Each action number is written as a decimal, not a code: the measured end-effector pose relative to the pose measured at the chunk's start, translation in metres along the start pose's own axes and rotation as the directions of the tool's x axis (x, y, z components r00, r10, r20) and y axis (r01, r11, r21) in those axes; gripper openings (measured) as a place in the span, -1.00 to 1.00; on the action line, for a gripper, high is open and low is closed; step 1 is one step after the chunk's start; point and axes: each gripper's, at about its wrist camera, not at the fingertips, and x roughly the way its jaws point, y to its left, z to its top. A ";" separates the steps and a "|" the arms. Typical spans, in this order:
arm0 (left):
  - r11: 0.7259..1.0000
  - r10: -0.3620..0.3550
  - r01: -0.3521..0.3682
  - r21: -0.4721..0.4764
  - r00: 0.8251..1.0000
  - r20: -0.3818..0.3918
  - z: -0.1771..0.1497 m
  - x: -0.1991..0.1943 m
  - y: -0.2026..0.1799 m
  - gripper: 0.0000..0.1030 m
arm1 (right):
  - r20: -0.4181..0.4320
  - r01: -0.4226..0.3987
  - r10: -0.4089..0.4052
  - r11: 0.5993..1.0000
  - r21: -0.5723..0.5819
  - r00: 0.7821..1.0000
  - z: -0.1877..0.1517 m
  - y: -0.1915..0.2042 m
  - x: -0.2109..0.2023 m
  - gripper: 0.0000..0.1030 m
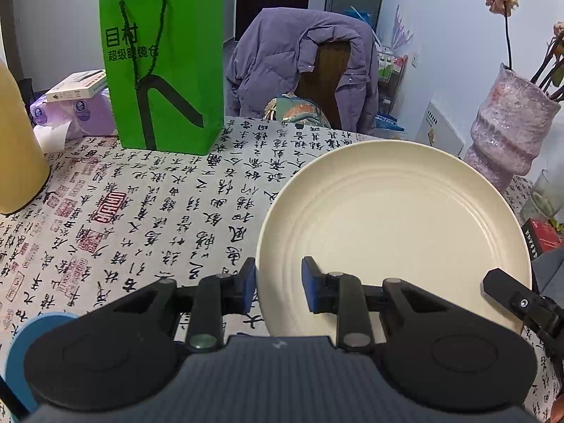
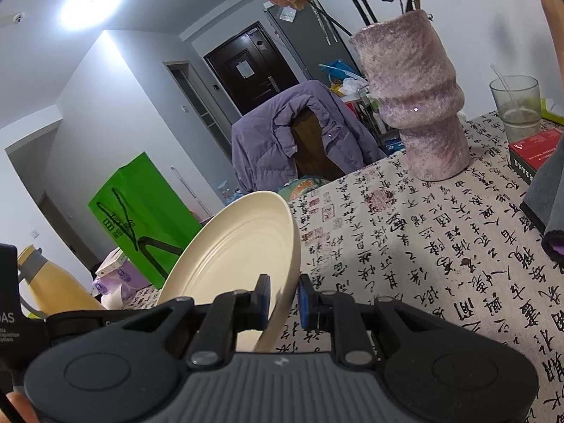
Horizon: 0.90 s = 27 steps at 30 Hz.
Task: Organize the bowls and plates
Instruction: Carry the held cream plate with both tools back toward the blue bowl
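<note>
A cream plate [image 1: 394, 225] hangs tilted above the calligraphy tablecloth [image 1: 158, 211]. In the right wrist view the plate [image 2: 239, 239] stands nearly edge-on, and my right gripper [image 2: 284, 296] is shut on its near rim with a blue pad on each face. One black finger [image 1: 500, 283] of that gripper shows at the plate's right rim in the left wrist view. My left gripper [image 1: 278, 282] hovers at the plate's left edge with a narrow gap. Its left finger is off the rim, its right finger is over the plate, and neither pad presses on it. A blue round dish [image 1: 31, 338] is partly hidden under the left gripper's body.
A green paper bag [image 1: 165, 63] and tissue packs [image 1: 81, 109] stand at the far left, a yellow bottle [image 1: 17, 148] at the left edge. A pink vase [image 2: 416, 105], a glass [image 2: 516, 102] and a red box [image 2: 532, 151] crowd the right. A jacket-draped chair [image 1: 303, 63] stands beyond the table.
</note>
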 end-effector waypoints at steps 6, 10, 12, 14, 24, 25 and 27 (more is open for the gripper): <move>1.000 -0.003 0.003 -0.001 1.000 0.011 -0.002 -0.014 0.008 -0.47 | 0.010 -0.007 0.007 1.000 -0.003 1.000 -0.003 0.011 -0.011 -0.69; 1.000 -0.007 0.007 -0.007 1.000 0.016 -0.006 -0.024 0.014 -0.47 | 0.014 -0.008 0.008 1.000 -0.006 1.000 -0.005 0.020 -0.021 -0.69; 1.000 -0.006 0.006 -0.010 1.000 0.021 -0.008 -0.030 0.016 -0.47 | 0.019 -0.008 0.008 1.000 -0.008 1.000 -0.008 0.024 -0.027 -0.69; 1.000 -0.003 0.004 -0.011 1.000 0.028 -0.010 -0.038 0.018 -0.47 | 0.023 -0.009 0.009 1.000 -0.010 1.000 -0.010 0.029 -0.032 -0.69; 1.000 -0.001 0.001 -0.019 0.999 0.047 -0.024 -0.071 0.036 -0.47 | 0.030 -0.023 0.023 1.000 -0.009 0.999 -0.023 0.051 -0.060 -0.69; 1.000 0.000 0.001 -0.020 0.999 0.049 -0.026 -0.074 0.038 -0.47 | 0.030 -0.024 0.024 1.000 -0.010 0.999 -0.024 0.053 -0.063 -0.69; 1.000 0.001 0.000 -0.021 0.999 0.054 -0.029 -0.080 0.042 -0.47 | 0.032 -0.025 0.025 1.000 -0.013 0.999 -0.028 0.057 -0.068 -0.69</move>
